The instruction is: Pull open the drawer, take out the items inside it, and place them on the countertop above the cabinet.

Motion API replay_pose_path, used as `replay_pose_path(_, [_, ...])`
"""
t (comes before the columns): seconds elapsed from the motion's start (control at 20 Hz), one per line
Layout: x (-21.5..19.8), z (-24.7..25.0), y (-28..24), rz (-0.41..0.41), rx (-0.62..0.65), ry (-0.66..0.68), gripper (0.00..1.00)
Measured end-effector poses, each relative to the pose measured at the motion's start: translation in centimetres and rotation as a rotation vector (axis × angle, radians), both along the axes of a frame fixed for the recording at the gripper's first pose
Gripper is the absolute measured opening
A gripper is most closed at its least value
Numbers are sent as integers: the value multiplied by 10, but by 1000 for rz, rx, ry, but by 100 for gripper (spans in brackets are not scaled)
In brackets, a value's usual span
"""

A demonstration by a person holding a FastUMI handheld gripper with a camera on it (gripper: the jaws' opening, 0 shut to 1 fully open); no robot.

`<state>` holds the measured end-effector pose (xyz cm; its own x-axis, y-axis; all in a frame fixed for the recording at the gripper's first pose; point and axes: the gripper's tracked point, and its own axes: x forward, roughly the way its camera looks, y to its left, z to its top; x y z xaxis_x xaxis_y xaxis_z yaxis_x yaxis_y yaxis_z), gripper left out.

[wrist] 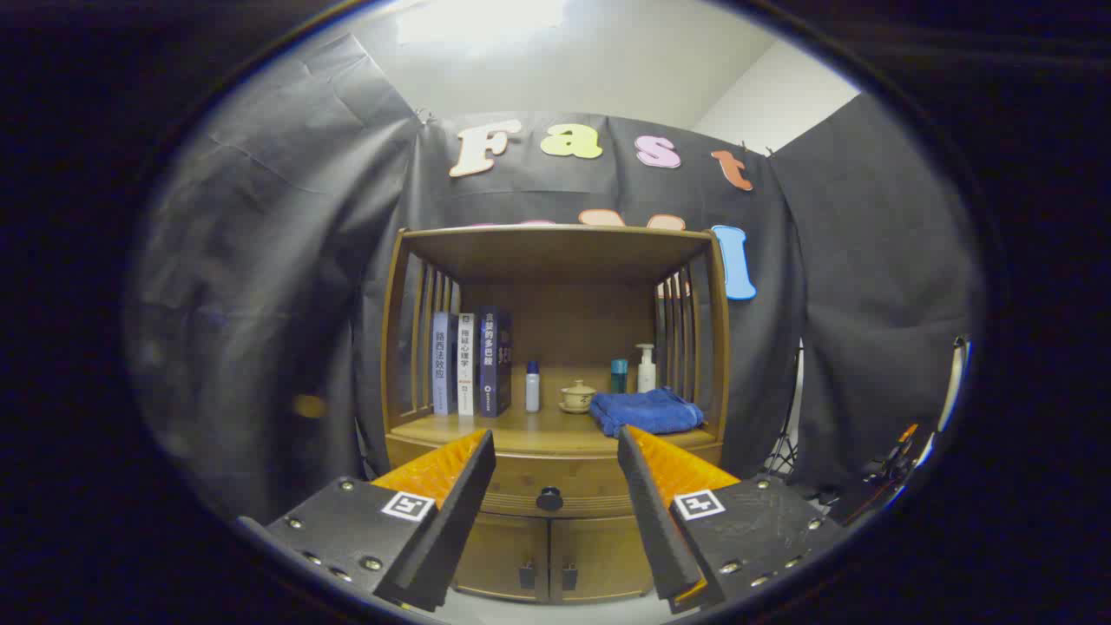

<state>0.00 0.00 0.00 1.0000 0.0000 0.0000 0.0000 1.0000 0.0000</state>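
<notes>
In the gripper view my gripper (555,451) has its jaws apart, holding nothing, well short of the wooden cabinet (555,417). The drawer (555,486) sits closed below the desk (521,432), its dark knob (549,498) showing between my fingers (451,503). On the desk stand books (473,365), a small white bottle (532,387), a lidded cup (577,397), a pump bottle (646,368) and a folded blue towel (649,411).

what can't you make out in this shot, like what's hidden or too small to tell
- Drawer contents, gripper view: the drawer is shut, so its front hides whatever lies inside.
- Drawer front's ends: the open gripper has a finger across each, leaving the knob showing between them.
- Space behind the two lower cabinet doors: shut.
- Countertop behind the blue towel: the towel hides the bases of the pump bottle and teal bottle.
</notes>
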Motion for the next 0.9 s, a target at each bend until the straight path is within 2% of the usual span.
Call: replay_pose_path(0.9, [7,-6,-5,3,33,28,85])
